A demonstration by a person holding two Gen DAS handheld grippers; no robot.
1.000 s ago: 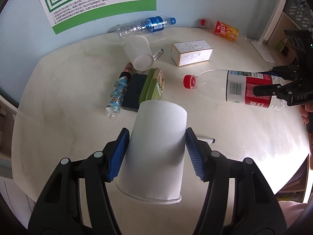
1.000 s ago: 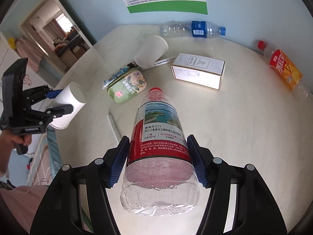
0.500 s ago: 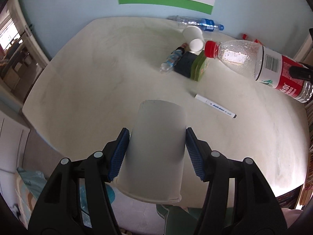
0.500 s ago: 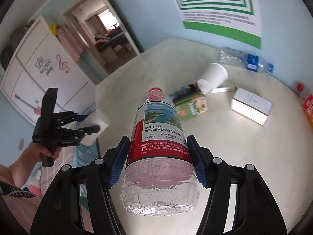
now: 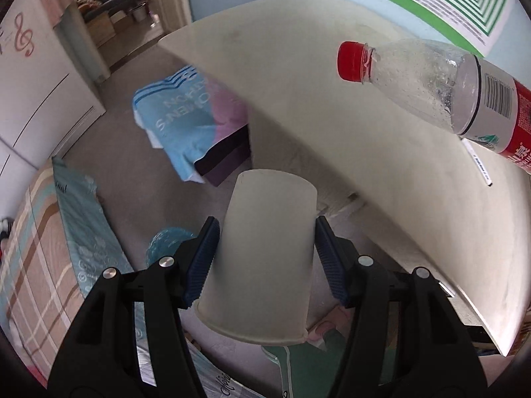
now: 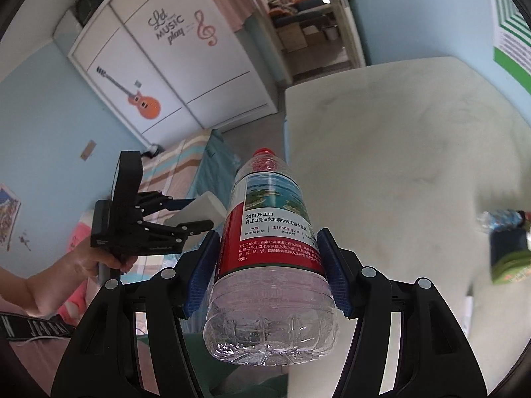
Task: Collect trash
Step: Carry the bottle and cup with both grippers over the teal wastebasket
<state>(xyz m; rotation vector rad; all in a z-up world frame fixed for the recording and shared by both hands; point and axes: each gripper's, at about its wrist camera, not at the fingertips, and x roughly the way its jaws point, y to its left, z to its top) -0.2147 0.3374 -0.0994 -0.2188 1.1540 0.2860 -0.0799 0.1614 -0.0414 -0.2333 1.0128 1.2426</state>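
The left gripper point(image 5: 265, 258) clamps a white paper cup point(image 5: 265, 258), rim toward the camera. The right gripper point(image 6: 267, 268) grips a red-labelled plastic water bottle point(image 6: 270, 242), cap at twelve o'clock.

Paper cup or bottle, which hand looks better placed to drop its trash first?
Probably left: the left gripper holds the paper cup out past the table edge, over the floor. The bottle hangs beside the tabletop.
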